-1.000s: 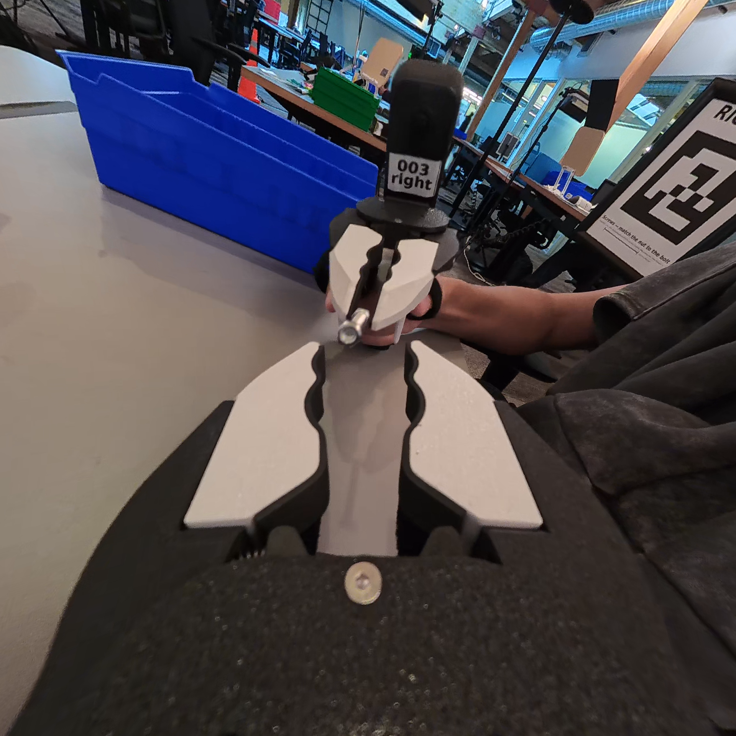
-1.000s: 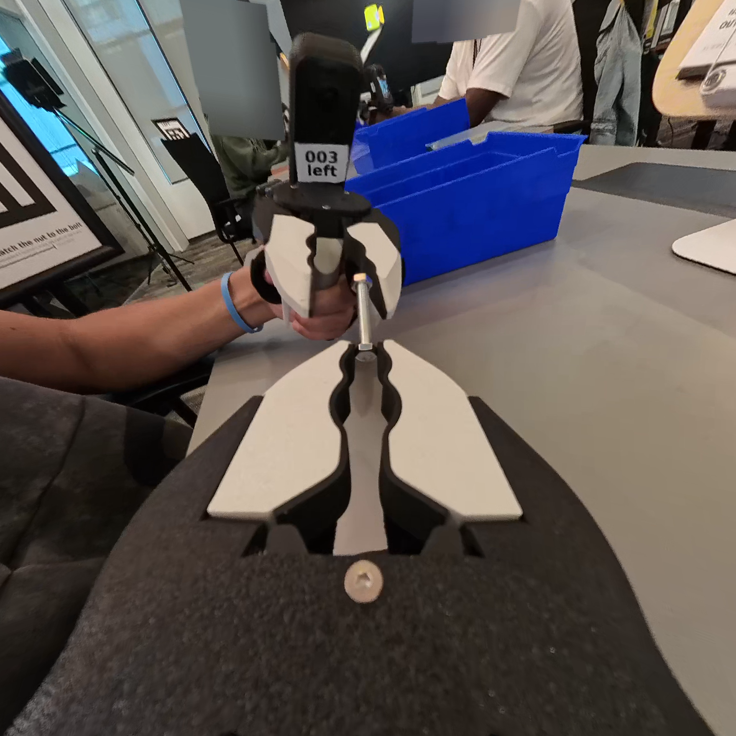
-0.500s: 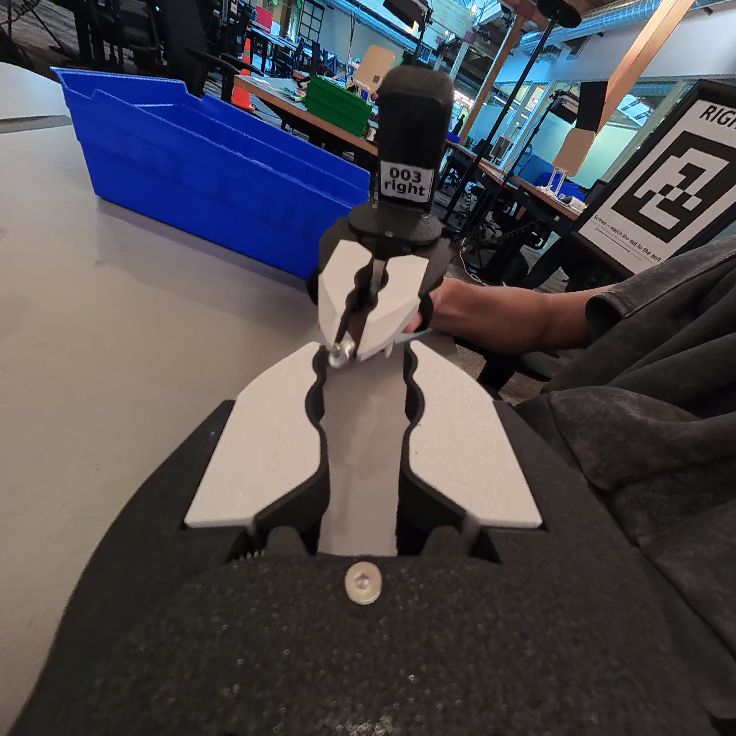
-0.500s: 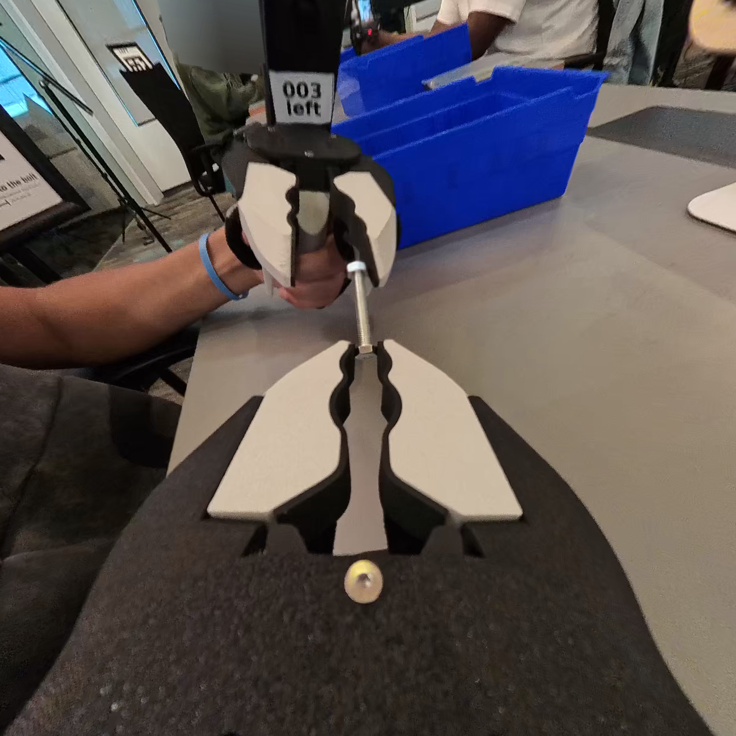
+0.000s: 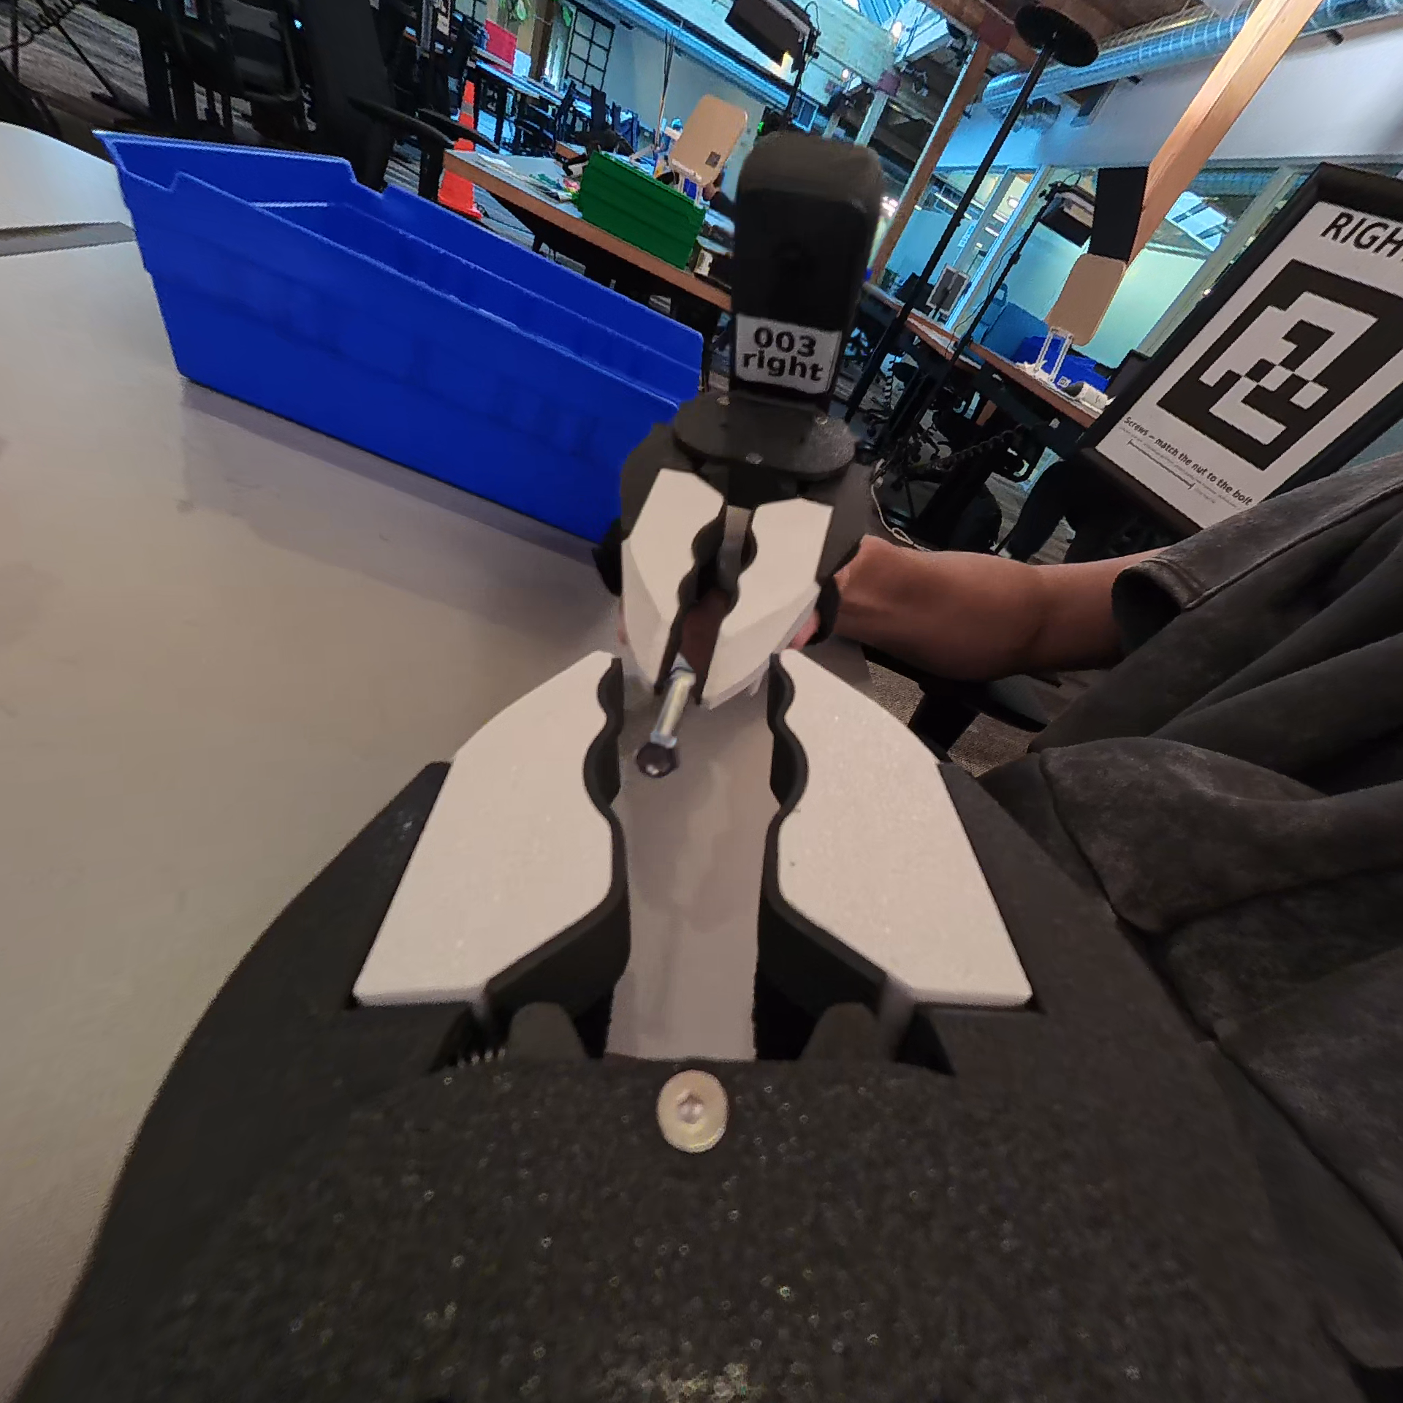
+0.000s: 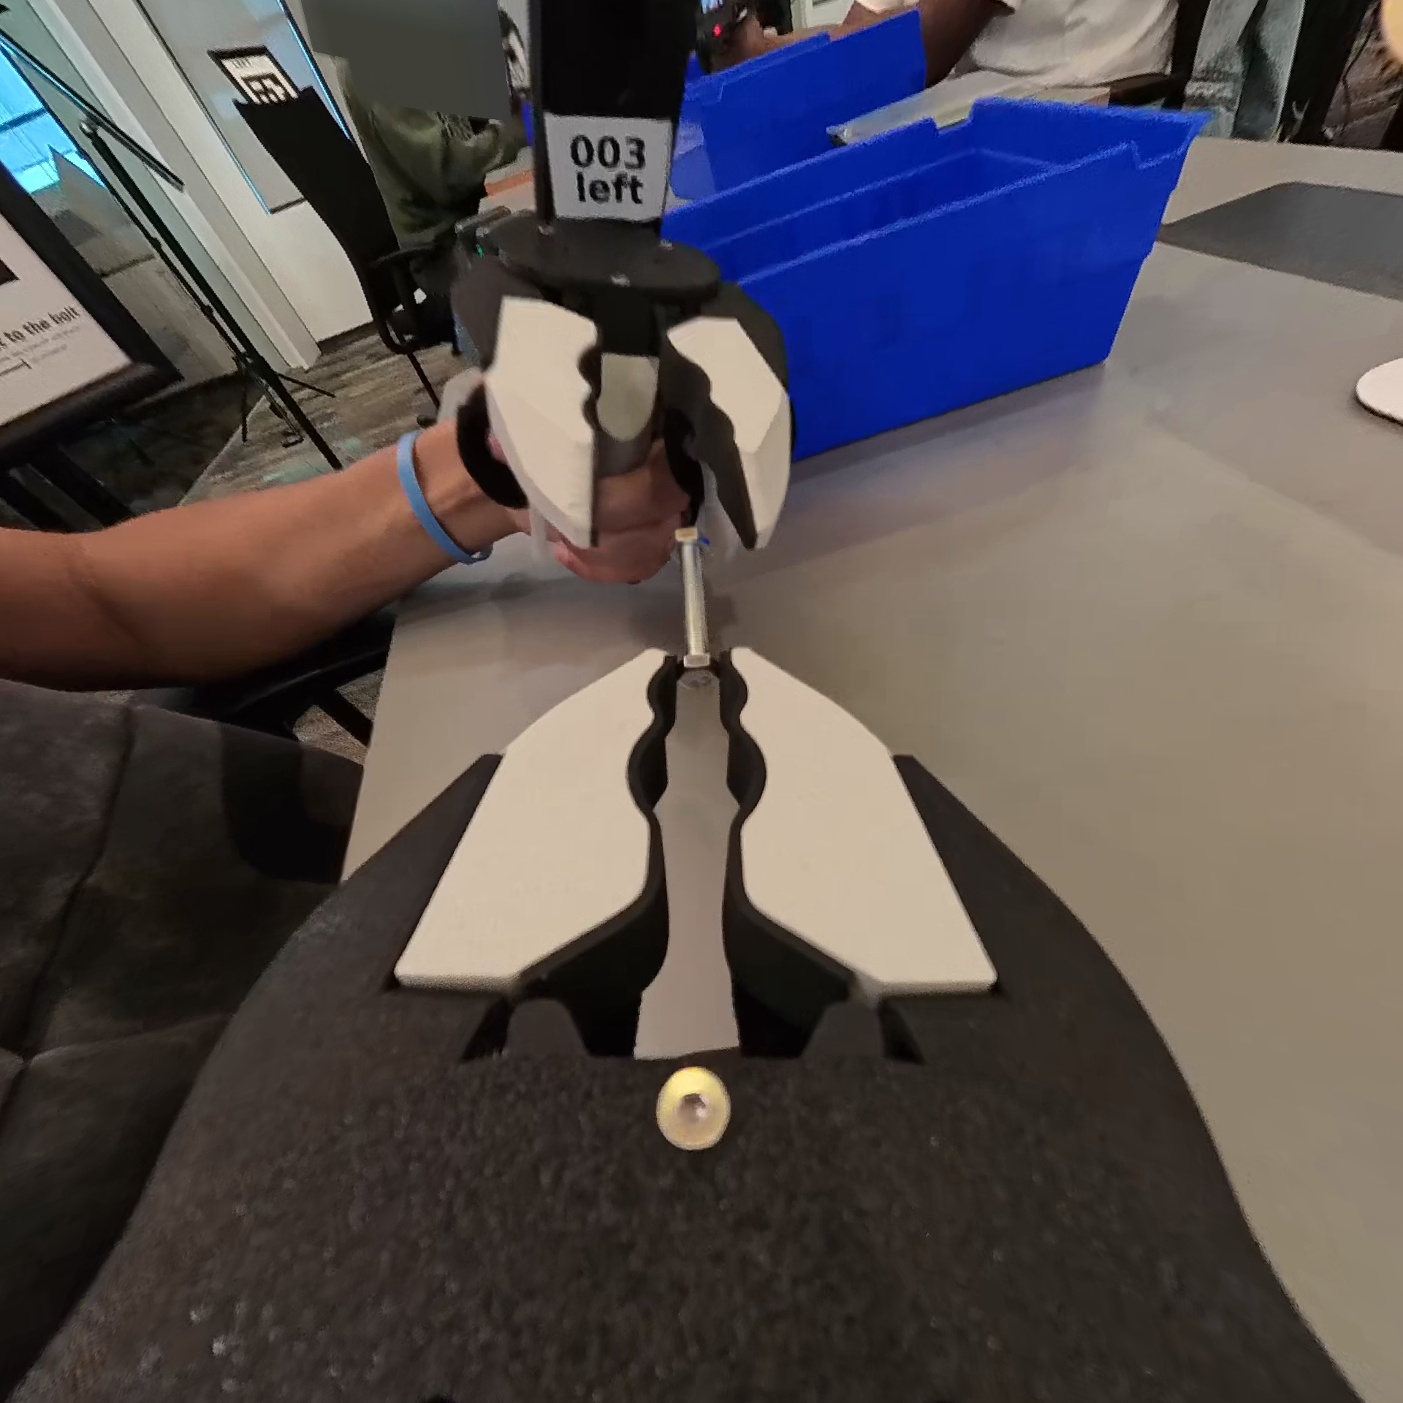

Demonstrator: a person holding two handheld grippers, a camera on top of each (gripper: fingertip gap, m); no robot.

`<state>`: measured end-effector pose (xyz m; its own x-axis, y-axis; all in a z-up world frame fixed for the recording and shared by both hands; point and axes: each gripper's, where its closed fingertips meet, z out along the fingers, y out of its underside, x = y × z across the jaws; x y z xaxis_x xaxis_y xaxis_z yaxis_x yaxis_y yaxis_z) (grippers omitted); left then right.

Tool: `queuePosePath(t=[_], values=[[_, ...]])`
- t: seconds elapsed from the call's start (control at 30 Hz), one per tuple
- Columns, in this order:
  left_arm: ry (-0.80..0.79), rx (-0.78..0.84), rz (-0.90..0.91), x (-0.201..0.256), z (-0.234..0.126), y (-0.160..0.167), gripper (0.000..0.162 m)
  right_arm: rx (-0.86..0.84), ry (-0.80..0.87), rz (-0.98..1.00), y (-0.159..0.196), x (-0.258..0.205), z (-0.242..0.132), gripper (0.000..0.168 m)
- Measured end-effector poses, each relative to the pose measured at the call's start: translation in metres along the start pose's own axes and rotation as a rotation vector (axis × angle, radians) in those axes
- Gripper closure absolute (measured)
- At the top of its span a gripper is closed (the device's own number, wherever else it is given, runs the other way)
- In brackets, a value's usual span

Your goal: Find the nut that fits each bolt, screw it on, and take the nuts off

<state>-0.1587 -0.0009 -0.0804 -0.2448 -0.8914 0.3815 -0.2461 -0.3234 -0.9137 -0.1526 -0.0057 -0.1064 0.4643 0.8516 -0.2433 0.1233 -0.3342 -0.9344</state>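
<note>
My right gripper [image 6: 698,664] is shut on one end of a silver bolt [image 6: 692,600] that points straight ahead, above the grey table [image 6: 1063,683]. A small hex piece, apparently a nut [image 6: 685,536], sits at its free end. My left gripper [image 5: 695,683] is open and empty, facing the right gripper [image 5: 687,687]. In the left wrist view the bolt [image 5: 676,702] reaches in between my left fingers, and its nut end [image 5: 657,759] lies close to the left finger [image 5: 531,797]. In the right wrist view the left gripper [image 6: 668,531] stands open around the bolt's far end.
Blue bins [image 5: 395,326] [image 6: 949,288] stand on the table behind the grippers. A framed sign with a black-and-white marker [image 5: 1275,357] stands off the table edge. A white object [image 6: 1382,387] lies at the far right. People sit beyond the bins. The tips of both grippers are at nearly the same place.
The two grippers have come closer together. The bolt's free end has moved from in front of my left fingertips to between them. The left gripper stayed open, the right stayed shut.
</note>
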Motion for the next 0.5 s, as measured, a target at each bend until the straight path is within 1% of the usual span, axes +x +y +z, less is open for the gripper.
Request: queuePosePath(t=[0.1, 0.17, 0.37, 0.5], values=[[0.004, 0.007, -0.007, 0.000, -0.002, 0.000, 0.126, 0.056, 0.004, 0.000, -0.016, 0.001, -0.010, 0.157], [0.007, 0.011, -0.007, 0.000, -0.002, -0.001, 0.126, 0.072, 0.010, 0.007, -0.020, 0.004, -0.014, 0.157], [0.013, 0.014, -0.001, 0.002, -0.002, -0.002, 0.126, -0.012, 0.004, 0.006, 0.003, 0.002, 0.001, 0.157], [0.008, 0.010, -0.007, 0.000, -0.003, -0.001, 0.126, 0.049, -0.002, 0.000, -0.018, -0.001, -0.009, 0.157]])
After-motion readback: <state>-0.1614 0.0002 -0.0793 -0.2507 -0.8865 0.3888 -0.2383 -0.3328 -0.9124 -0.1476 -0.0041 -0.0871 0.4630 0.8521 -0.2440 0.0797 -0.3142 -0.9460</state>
